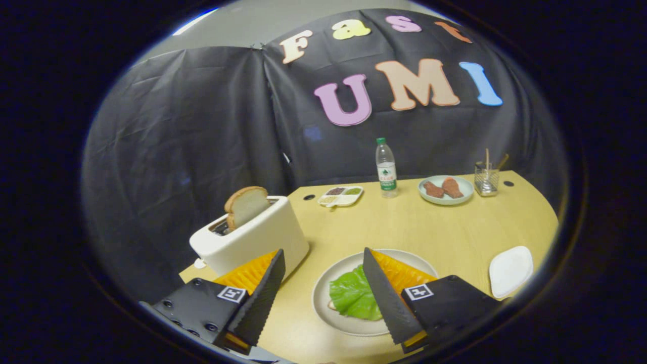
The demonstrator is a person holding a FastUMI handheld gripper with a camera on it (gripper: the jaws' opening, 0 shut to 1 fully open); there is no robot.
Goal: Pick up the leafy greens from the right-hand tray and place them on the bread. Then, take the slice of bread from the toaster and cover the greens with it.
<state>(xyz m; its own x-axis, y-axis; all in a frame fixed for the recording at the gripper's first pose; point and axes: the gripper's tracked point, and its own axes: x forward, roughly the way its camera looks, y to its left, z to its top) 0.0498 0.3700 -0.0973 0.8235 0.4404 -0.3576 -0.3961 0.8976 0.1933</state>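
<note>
Toaster (252, 237), white, stands at the left end of the worktop (404, 227), just beyond the left finger. One bread slice (246, 205) stands up out of its slot, leaning a little. Claw (321, 283) is released: fingers wide apart, nothing between them, raised above the worktop.

Round plate (323, 308) lies near the front edge, partly between the fingers and partly under the right one. On it rests the leafy green (351, 298), lying flat over a lower slice of bread (332, 305) of which a thin pale edge peeks out at the leaf's left side. The right finger overlaps the leaf's right part in view; contact cannot be told.

Farther back, a small divided dish (341, 196) holds dark and green fillings. Right of it stands a clear water bottle (386, 169) with a green cap. Next comes a pale round plate (446, 198) bearing two reddish-brown pieces (443, 188). Beside that, a glass holder (486, 179) with sticks in it. Nearest the right edge sits a white square tray (510, 270), bare.
</note>
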